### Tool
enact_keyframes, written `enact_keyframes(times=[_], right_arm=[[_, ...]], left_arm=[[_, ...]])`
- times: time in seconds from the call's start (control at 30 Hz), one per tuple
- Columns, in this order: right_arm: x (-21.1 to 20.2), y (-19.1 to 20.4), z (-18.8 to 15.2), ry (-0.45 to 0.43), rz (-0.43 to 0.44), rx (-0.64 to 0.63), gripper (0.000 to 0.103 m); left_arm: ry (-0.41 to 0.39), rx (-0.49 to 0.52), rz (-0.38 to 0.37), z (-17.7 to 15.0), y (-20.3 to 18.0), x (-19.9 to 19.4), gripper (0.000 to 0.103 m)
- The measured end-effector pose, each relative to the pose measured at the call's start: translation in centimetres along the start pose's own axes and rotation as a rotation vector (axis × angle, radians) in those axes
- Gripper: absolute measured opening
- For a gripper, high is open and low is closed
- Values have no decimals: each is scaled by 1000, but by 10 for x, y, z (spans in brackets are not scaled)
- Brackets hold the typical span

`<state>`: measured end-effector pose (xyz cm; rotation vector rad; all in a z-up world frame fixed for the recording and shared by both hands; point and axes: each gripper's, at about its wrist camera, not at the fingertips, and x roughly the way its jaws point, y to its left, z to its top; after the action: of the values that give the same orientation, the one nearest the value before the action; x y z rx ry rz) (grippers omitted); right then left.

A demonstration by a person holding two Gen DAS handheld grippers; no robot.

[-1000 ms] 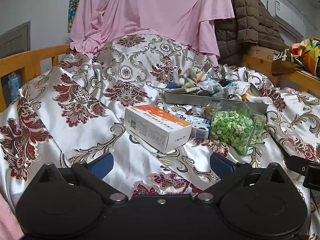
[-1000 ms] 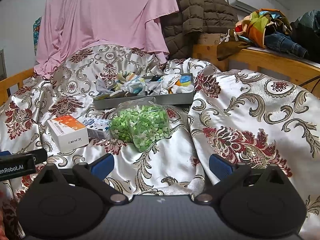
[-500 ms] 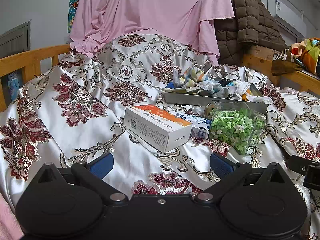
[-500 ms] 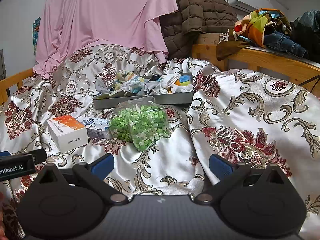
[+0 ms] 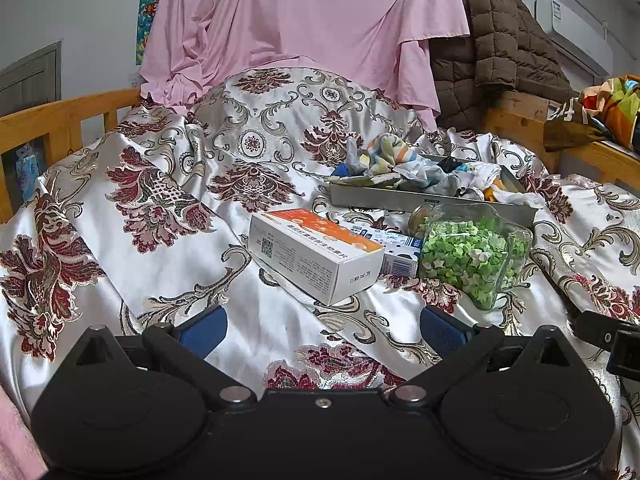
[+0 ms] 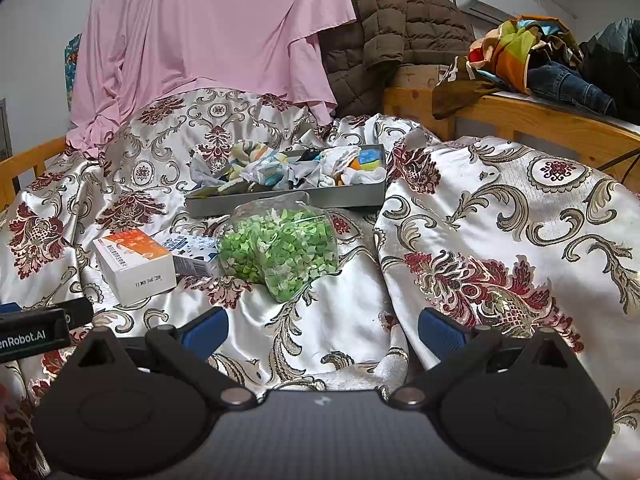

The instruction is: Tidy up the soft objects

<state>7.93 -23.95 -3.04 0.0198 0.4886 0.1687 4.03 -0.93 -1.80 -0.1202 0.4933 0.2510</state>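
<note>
A grey tray [image 5: 400, 202] [image 6: 320, 199] rests on the patterned satin bedspread, heaped with small crumpled cloths and socks [image 5: 420, 168] [image 6: 288, 166]. In front of it lies a clear bag of green paper stars [image 5: 472, 256] [image 6: 280, 246]. Beside the bag sit an orange-and-white box [image 5: 316, 254] [image 6: 134, 266] and a smaller blue-and-white box [image 5: 394, 254] [image 6: 192, 254]. My left gripper [image 5: 322, 326] is open, low over the bedspread, short of the boxes. My right gripper [image 6: 323, 326] is also open, short of the bag, with nothing between its fingers.
A pink sheet [image 5: 304, 28] and a brown quilted jacket [image 6: 396, 36] hang at the back. Wooden bed rails [image 5: 60, 120] [image 6: 540, 120] run along both sides, the right one carrying piled clothes [image 6: 532, 60]. The bedspread bulges into a high fold [image 6: 500, 232] at right.
</note>
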Motion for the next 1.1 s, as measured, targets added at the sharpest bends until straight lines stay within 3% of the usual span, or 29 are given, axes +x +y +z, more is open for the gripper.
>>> enact_keyframes(times=[1.1], right_arm=[[0, -1, -1, 2, 2, 2, 103]], left_arm=[[0, 0, 0, 0, 0, 0, 102]])
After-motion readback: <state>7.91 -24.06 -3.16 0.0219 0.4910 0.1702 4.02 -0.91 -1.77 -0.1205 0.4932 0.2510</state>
